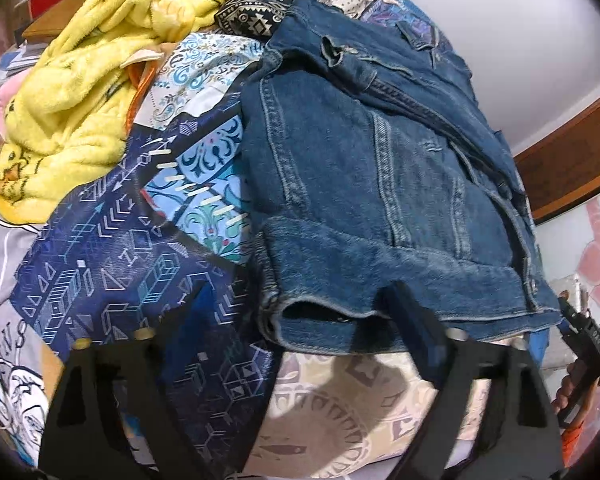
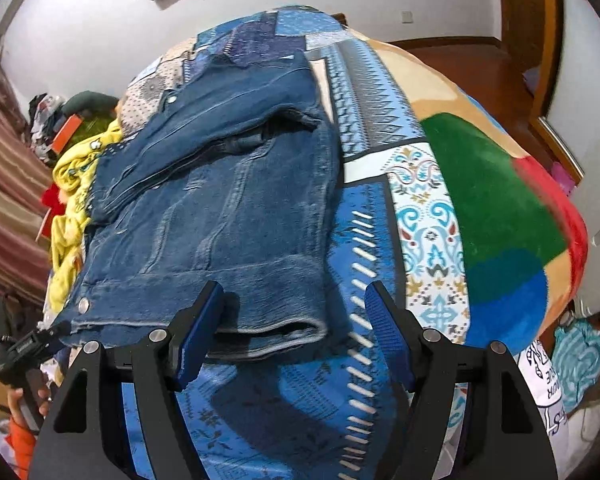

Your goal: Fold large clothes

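A dark blue denim jacket (image 1: 380, 168) lies folded on the patterned bedspread (image 1: 112, 264), sleeves laid across its back and its hem toward me. My left gripper (image 1: 300, 304) is open, wide apart, just in front of the hem's left corner. The jacket also shows in the right wrist view (image 2: 228, 208). My right gripper (image 2: 296, 300) is open, its blue-padded fingers (image 2: 198, 332) straddling the hem's right corner without closing on it.
A yellow fleece garment (image 1: 80, 92) is heaped at the jacket's far left on the bed. A green, red and blue blanket (image 2: 496, 208) covers the bed's right side. More clothes (image 2: 580, 352) lie on the floor at right. The other hand-held gripper (image 1: 588, 344) shows at the frame's edge.
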{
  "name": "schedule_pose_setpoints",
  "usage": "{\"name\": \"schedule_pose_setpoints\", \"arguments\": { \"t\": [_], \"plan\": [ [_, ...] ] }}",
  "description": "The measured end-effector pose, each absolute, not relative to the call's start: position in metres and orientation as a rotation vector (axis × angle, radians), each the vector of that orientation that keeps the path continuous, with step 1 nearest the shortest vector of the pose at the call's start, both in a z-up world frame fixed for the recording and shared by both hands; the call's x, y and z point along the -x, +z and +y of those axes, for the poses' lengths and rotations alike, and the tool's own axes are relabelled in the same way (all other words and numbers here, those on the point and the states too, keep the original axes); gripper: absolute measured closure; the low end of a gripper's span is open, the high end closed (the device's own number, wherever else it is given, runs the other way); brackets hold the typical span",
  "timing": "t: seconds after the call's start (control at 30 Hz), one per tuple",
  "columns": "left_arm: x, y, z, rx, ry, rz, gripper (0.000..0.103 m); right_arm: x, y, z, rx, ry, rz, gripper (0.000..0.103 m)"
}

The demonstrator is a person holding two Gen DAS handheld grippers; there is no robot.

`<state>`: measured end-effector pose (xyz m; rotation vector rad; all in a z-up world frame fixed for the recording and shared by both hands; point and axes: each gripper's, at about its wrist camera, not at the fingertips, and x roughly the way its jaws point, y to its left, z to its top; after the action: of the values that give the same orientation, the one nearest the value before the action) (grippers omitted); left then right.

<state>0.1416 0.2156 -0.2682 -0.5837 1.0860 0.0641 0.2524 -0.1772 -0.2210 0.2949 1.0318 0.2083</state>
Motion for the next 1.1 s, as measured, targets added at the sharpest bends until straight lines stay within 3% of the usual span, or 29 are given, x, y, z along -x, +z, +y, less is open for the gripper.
{"name": "schedule_pose_setpoints", "arguments": {
  "t": [0.1, 0.2, 0.27, 0.4, 0.57, 0.83, 1.1],
  "plan": [
    [-0.145, -0.269, 0.217, 0.616, 0.041, 1.075, 0.048, -0.251, -0.224, -0.173, -0.336, 0.252, 1.031, 0.053],
    [-0.147, -0.265, 0.217, 0.592, 0.057, 1.053, 0.062, -0.250, -0.226, -0.173, -0.361, 0.246, 1.014, 0.055],
    [-0.146, -0.261, 0.218, 0.577, 0.056, 1.038, 0.072, -0.249, -0.226, -0.175, -0.385, 0.242, 1.007, 0.065],
    [-0.145, -0.247, 0.218, 0.564, 0.047, 0.987, 0.086, -0.251, -0.221, -0.178, -0.385, 0.229, 0.994, 0.084],
    [-0.152, -0.221, 0.210, 0.479, 0.061, 0.926, 0.091, -0.255, -0.208, -0.172, -0.344, 0.247, 0.958, 0.092],
    [-0.181, -0.173, 0.217, 0.473, 0.006, 0.793, 0.092, -0.289, -0.171, -0.157, -0.288, 0.338, 0.855, 0.093],
    [-0.259, -0.117, 0.237, 0.464, -0.041, 0.664, 0.092, -0.351, -0.120, -0.121, -0.133, 0.350, 0.678, 0.094]
  ]
}}
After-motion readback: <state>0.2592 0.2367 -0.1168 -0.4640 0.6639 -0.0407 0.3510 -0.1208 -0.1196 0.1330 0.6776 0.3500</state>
